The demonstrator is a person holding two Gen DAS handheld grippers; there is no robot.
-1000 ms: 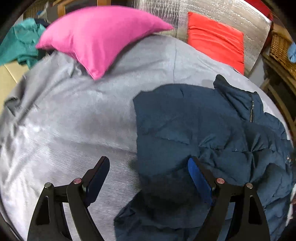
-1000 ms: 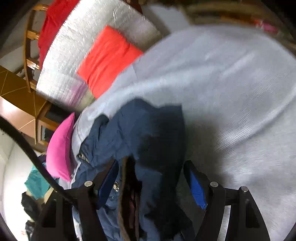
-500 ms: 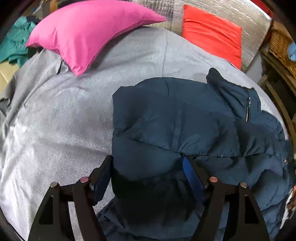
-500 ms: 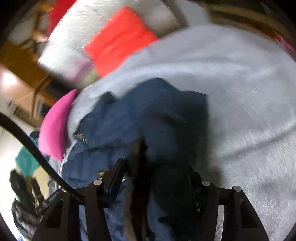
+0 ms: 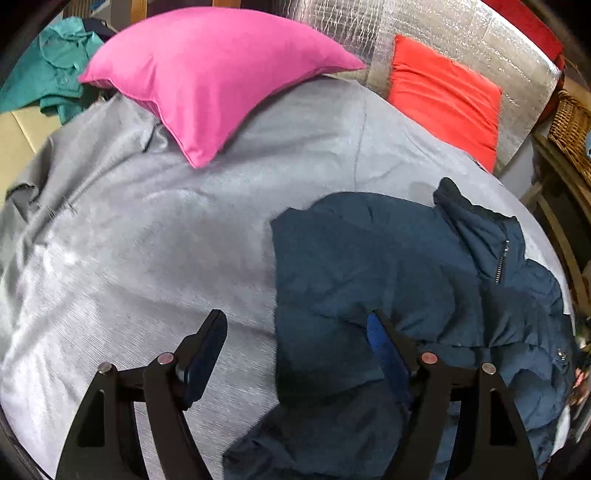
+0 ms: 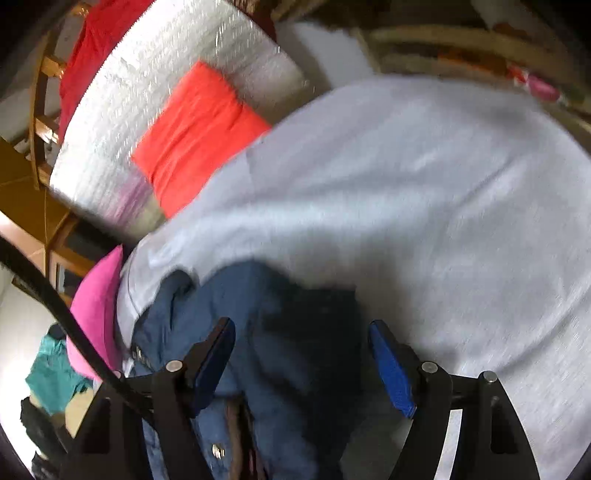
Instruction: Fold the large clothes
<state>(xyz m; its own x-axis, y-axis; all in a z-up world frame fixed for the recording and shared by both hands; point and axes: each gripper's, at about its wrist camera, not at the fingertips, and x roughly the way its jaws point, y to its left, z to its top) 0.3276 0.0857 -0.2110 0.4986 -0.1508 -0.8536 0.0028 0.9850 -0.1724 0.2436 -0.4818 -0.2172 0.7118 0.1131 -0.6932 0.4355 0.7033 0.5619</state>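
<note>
A navy puffer jacket lies crumpled on the grey bed cover, its zipped collar toward the far right. My left gripper hovers open over the jacket's left edge, one finger above the cover and the other above the jacket, gripping nothing. In the right wrist view the same jacket lies below and between the fingers of my right gripper. Its jaws are opening and the blue pads stand clear of the cloth.
A pink pillow rests at the far side of the bed, a red cushion leans on a silver foil mat. A teal garment lies off the far left, a wicker basket at right. A black cable crosses the right view.
Both grippers dipped onto the jacket's fold, then drew up and back. The right gripper narrowed around the cloth, then widened and let it go. The jacket now lies flatter.
</note>
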